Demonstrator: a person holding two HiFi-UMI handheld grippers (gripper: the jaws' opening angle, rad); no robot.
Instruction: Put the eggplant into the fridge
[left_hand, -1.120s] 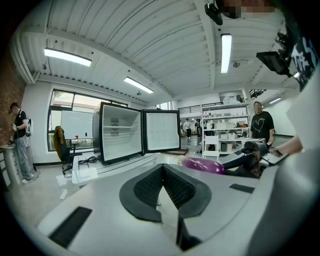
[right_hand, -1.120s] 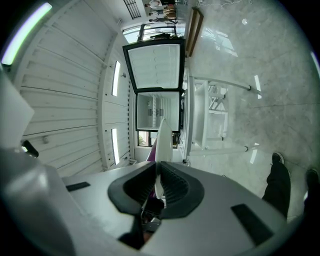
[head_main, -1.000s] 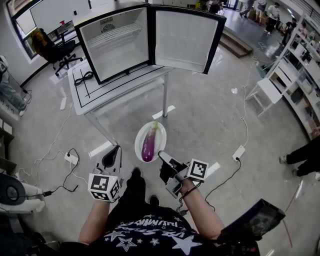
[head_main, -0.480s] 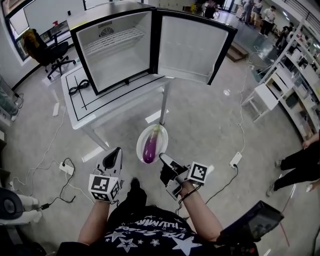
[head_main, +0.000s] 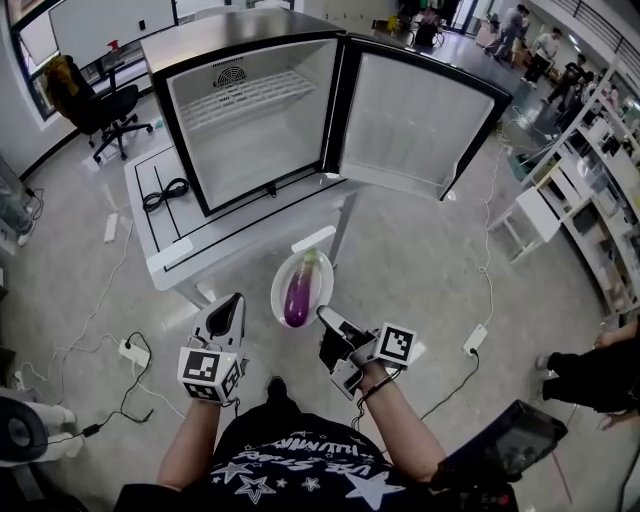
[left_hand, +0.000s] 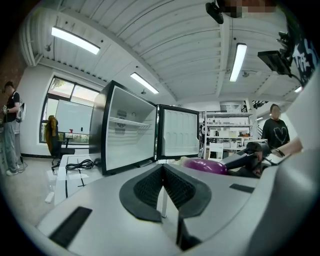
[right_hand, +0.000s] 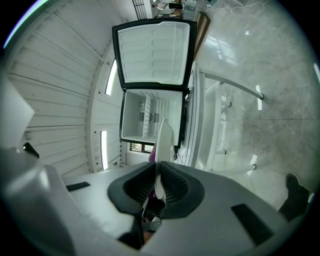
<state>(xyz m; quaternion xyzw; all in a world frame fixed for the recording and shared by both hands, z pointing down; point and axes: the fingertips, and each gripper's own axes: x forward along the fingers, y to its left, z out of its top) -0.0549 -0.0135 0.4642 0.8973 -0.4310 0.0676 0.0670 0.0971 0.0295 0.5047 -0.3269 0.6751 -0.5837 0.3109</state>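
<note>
Tongs on right (head_main: 324, 314) clamp the plate (head_main: 279, 284) bearing eggplant (head_main: 298, 292); left tongs (head_main: 231, 301) together.

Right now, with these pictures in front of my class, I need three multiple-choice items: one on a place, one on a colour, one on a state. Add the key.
1. The eggplant lies:
A. on the plate
B. in a bowl
C. in a box

2. The eggplant's skin is:
A. green
B. purple
C. yellow

3. The right gripper is:
A. shut on the plate's rim
B. open and empty
C. shut on the eggplant

Key:
1 A, since the head view shows the eggplant resting on the white plate.
2 B, since its body is purple, with only the stem end pale green.
3 A, since the right gripper view shows the plate's thin white edge pinched between the closed jaws.
</note>
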